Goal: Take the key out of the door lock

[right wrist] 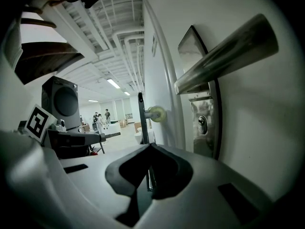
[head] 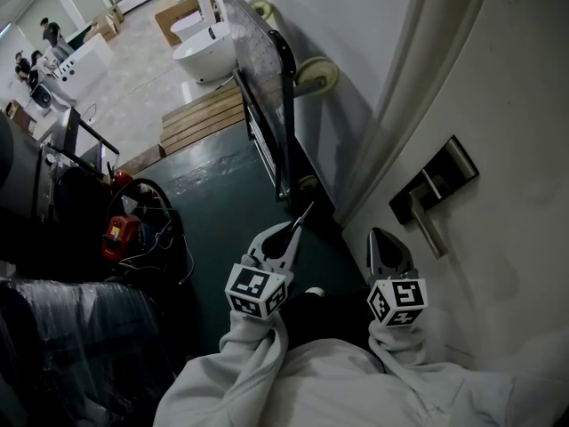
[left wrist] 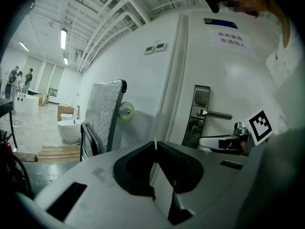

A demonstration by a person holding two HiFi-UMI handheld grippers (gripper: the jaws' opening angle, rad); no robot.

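The lock plate (head: 434, 188) with its lever handle (head: 428, 223) sits on the white door at the right. In the right gripper view the keyhole (right wrist: 202, 123) below the handle (right wrist: 224, 56) has no key in it. My left gripper (head: 296, 229) is held away from the door, left of the lock, shut on a thin pale key (head: 306, 211). The key (left wrist: 154, 142) shows edge-on, poking out past the closed tips. My right gripper (head: 388, 237) is level beside the door below the handle, its jaws together with nothing between them (right wrist: 149, 148).
A metal-plate cart (head: 262, 87) with yellowish wheels leans against the wall ahead. Beyond it are a wooden pallet (head: 200, 118) and white bathroom fixtures (head: 204, 56). A red device with cables (head: 120, 234) and dark equipment stand at the left. People stand far back.
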